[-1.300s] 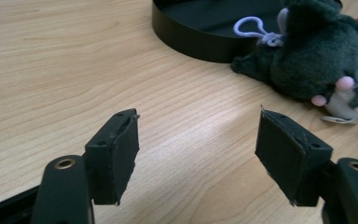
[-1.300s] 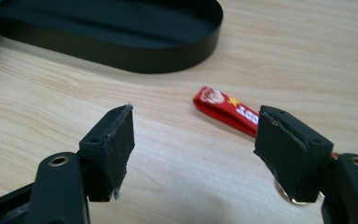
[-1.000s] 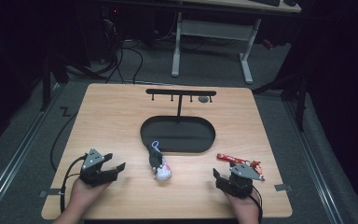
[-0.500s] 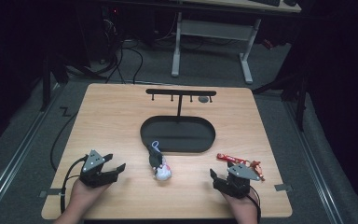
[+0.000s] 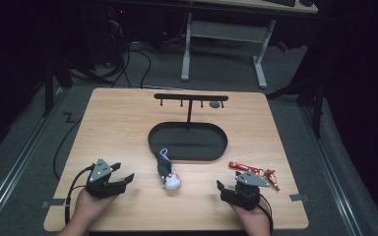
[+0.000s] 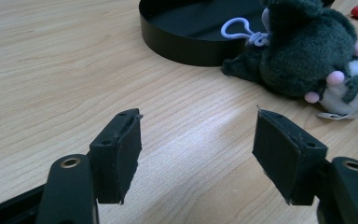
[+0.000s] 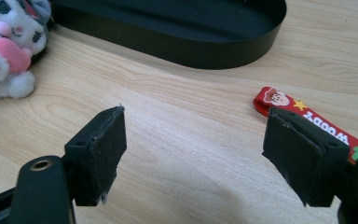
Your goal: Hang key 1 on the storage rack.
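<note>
From the high view I have both tools low at the near edge of the wooden table point(image 5: 128, 123): the left gripper point(image 5: 123, 180) and the right gripper point(image 5: 222, 189), each with its jaws spread wide and nothing between them. The left gripper view adds detail the overhead lacks: ahead and to the right of my left jaws lies a dark plush toy point(image 6: 303, 51) with a pale lilac clip loop point(image 6: 235, 29), resting just against the wall of the black oval tray point(image 6: 186, 46). The right gripper view shows its white, pink-cheeked face up to the left of my right jaws, and a red printed strap point(image 7: 303, 116) passing behind the right-hand jaw. Only the overhead shows the black T-shaped hanger stand point(image 5: 190, 101) rising from the tray's far side. Beyond the table are grey carpet, cables and a white desk frame point(image 5: 224, 44) in a dark room. Since a second ago, my right gripper has slid slightly left, away from the strap.
</note>
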`<state>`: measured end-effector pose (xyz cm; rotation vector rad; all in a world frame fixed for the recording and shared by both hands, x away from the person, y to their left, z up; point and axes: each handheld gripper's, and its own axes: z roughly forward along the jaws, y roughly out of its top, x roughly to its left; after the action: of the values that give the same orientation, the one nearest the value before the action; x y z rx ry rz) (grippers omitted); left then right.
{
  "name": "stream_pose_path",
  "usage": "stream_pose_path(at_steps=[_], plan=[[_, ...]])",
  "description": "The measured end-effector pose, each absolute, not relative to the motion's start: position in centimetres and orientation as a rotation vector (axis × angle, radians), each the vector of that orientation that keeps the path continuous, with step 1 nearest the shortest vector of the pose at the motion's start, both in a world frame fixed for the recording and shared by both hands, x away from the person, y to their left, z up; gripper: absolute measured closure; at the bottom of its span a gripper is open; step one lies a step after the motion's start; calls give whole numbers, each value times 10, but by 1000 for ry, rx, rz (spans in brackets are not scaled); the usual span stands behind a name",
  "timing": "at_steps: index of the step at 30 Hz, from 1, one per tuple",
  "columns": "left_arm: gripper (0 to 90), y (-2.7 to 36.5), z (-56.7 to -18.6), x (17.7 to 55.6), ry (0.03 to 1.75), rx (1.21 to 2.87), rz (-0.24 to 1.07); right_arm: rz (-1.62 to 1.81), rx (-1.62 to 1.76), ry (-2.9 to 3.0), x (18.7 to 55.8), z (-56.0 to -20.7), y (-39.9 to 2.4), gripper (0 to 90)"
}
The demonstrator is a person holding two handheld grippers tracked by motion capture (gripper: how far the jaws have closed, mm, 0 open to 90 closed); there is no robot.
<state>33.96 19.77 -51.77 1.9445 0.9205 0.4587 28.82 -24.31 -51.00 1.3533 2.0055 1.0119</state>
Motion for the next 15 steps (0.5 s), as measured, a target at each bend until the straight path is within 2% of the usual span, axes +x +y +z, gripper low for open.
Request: stream_pose_path(at_steps=[8,15], plan=[[320,189,-519,337,890,1955,481,990,1350,2070,291,-508,-236,188],[319,185,-519,334,838,1983,489,942,1383,2136,296,-509,-228,211]])
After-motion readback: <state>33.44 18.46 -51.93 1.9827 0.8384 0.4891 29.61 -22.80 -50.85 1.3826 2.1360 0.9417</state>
